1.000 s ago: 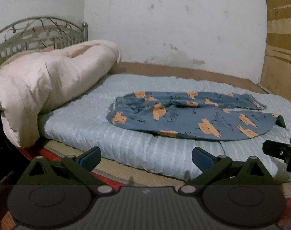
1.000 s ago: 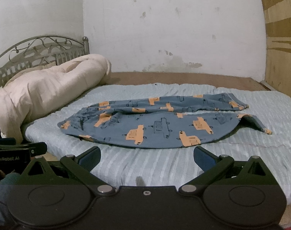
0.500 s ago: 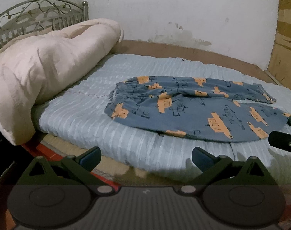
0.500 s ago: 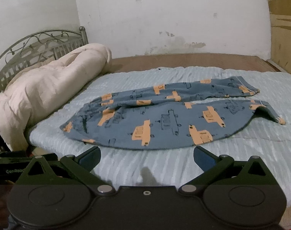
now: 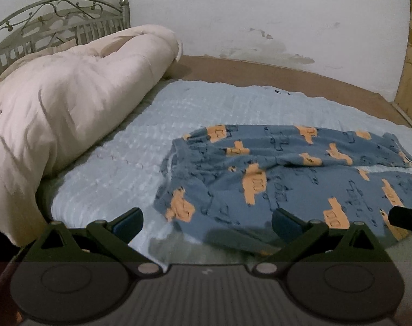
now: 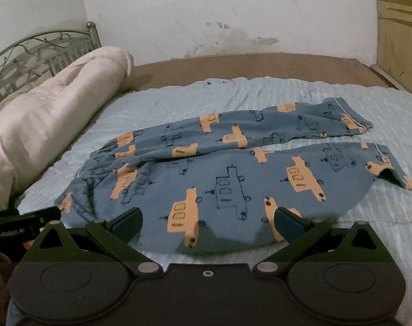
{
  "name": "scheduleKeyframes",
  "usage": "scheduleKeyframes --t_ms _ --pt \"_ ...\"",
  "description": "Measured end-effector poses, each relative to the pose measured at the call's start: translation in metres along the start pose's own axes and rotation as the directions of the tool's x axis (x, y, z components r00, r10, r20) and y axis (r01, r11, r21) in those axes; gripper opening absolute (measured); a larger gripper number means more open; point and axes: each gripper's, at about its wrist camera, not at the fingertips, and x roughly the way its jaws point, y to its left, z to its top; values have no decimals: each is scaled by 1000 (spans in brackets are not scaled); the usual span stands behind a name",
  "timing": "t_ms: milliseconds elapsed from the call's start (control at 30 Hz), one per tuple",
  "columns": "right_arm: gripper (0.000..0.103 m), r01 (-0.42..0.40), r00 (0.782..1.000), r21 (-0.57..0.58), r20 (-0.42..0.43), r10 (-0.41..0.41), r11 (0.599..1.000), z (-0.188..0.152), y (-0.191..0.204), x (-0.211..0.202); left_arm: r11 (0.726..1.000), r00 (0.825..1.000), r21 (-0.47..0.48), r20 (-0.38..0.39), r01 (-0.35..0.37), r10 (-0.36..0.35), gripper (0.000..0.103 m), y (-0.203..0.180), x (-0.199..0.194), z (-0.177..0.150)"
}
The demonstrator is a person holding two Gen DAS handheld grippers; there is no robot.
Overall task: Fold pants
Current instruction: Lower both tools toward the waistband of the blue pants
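Blue pants [image 5: 282, 179] with orange vehicle prints lie spread flat on the light blue bedspread [image 5: 206, 108], waistband to the left and both legs running right. They also show in the right wrist view [image 6: 233, 174]. My left gripper [image 5: 207, 224] is open and empty, just above the near edge of the waistband end. My right gripper [image 6: 207, 224] is open and empty, over the near edge of the nearer leg. Each gripper's tip shows at the edge of the other's view.
A rolled cream duvet [image 5: 65, 114] lies along the left side of the bed, in front of a metal headboard [image 5: 56, 19]. A white wall [image 6: 233, 13] stands behind, and a wooden panel [image 6: 398, 40] at the right. The brown mattress edge [image 6: 260, 68] shows at the back.
Both grippers have moved forward and down toward the bed. The pants now look much larger and lie right under the fingertips. The pants have not moved.
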Motion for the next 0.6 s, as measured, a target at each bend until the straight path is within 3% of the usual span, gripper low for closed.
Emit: scheduleKeyframes --t_ms 467,600 --pt "102 -4 1000 -5 -11 4 1000 38 -13 54 995 998 77 14 -59 58 102 3 59 56" --pt "102 -52 999 -40 0 52 998 50 -18 75 988 996 124 23 -90 88 102 2 83 77"
